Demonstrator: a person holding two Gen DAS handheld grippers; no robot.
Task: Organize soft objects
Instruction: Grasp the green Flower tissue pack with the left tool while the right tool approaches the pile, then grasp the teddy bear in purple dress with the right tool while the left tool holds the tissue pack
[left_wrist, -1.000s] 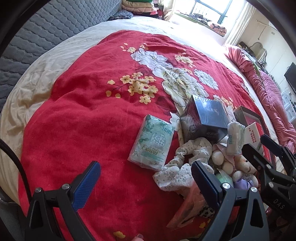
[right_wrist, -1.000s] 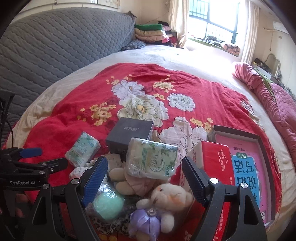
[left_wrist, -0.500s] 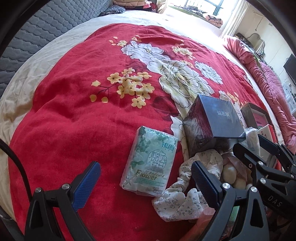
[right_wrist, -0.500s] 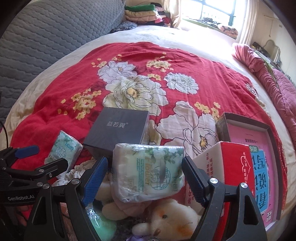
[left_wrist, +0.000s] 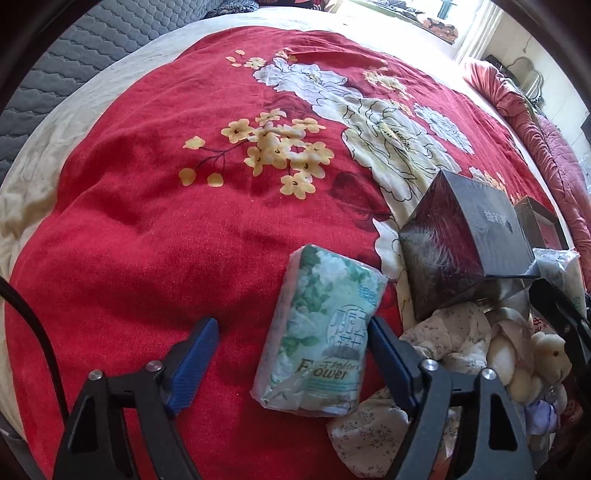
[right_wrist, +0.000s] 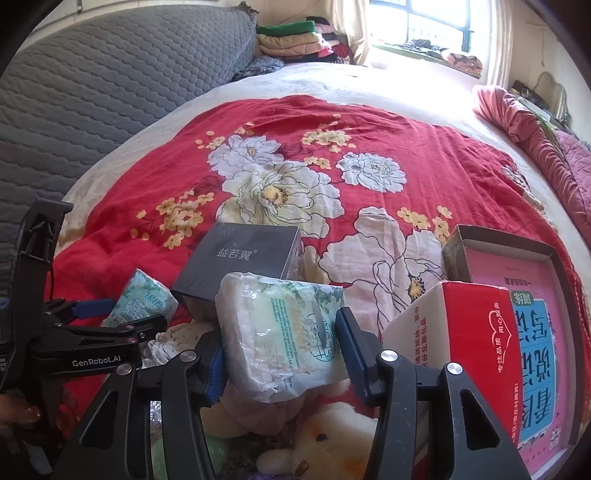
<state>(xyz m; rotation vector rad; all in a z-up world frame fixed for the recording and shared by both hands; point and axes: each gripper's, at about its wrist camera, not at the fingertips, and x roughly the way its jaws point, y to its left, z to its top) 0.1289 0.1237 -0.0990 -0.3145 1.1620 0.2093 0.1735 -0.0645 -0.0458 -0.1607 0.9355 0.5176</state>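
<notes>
Left hand-held gripper (left_wrist: 288, 354): jaws have just been closing and straddle a green tissue pack (left_wrist: 321, 332) lying flat on the red bedspread (left_wrist: 147, 221). The right pad touches the pack's edge; the left pad stands clear of it, so nothing is gripped and the jaws remain open.

Right hand-held gripper (right_wrist: 280, 347): jaws have just been closing on a white tissue pack (right_wrist: 284, 332). Both pads press its sides and the wrapper is creased between them. This pack sits raised above a pile of soft items: a cream plush bear (right_wrist: 332, 435) and a floral cloth (left_wrist: 447, 336).

A black box (right_wrist: 240, 262) lies just behind both packs, touching the pile. A red carton (right_wrist: 476, 332) stands just right of the right gripper, with an open box (right_wrist: 458, 251) holding a pink booklet beside it. A grey quilted headboard (right_wrist: 110, 92) runs along the bed's far left.
</notes>
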